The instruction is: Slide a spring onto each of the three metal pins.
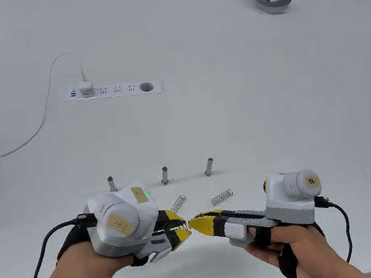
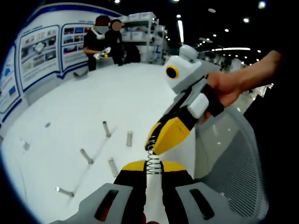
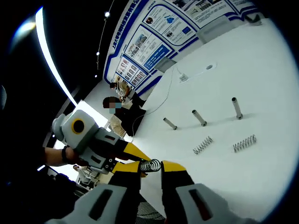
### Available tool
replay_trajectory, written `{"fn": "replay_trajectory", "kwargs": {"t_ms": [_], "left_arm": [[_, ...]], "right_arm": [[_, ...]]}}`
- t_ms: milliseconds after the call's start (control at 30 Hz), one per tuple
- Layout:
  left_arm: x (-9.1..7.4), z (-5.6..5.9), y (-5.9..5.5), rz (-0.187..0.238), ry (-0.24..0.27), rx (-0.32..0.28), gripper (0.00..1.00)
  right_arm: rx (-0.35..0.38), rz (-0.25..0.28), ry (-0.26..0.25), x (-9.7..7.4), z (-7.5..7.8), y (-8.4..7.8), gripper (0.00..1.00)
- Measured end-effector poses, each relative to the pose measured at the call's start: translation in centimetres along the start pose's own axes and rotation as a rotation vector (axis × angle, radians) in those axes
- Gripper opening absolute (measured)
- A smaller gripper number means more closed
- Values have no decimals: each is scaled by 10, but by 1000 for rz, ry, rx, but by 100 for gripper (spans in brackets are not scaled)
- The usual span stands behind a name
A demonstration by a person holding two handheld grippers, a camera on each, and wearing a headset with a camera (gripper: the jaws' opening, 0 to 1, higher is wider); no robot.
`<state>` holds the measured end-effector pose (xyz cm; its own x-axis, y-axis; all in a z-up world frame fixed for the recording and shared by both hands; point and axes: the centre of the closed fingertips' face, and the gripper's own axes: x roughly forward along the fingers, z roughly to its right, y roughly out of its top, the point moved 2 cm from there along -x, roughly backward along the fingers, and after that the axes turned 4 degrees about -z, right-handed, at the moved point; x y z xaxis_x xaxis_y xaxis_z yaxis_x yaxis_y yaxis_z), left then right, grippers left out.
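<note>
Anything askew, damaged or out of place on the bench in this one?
Nothing stands out. The three pins stand upright in a row, all bare; two springs lie loose in front of them. The third spring sits between the left gripper and the right gripper.

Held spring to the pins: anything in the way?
A loose spring and a second loose spring lie flat on the table between the held spring and the three pins. Nothing else visible; carried above the table, it should clear them.
</note>
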<state>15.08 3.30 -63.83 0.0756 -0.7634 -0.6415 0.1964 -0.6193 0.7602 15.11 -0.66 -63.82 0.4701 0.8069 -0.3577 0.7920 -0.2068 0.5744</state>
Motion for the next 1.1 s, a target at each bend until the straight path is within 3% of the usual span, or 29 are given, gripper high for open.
{"fn": "replay_trajectory", "kwargs": {"t_ms": [300,600,867,1100], "left_arm": [[-1,-2,12,12,-16,51,11],[-10,-9,29,51,-27,62,10],[-17,-13,42,91,-50,61,10],[-22,-9,51,127,-92,56,10]], "right_arm": [[31,25,51,-3,-9,13,12],[-50,19,51,-9,-19,31,12],[-260,-102,46,-10,-32,47,12],[-422,-240,67,-15,-44,50,12]]}}
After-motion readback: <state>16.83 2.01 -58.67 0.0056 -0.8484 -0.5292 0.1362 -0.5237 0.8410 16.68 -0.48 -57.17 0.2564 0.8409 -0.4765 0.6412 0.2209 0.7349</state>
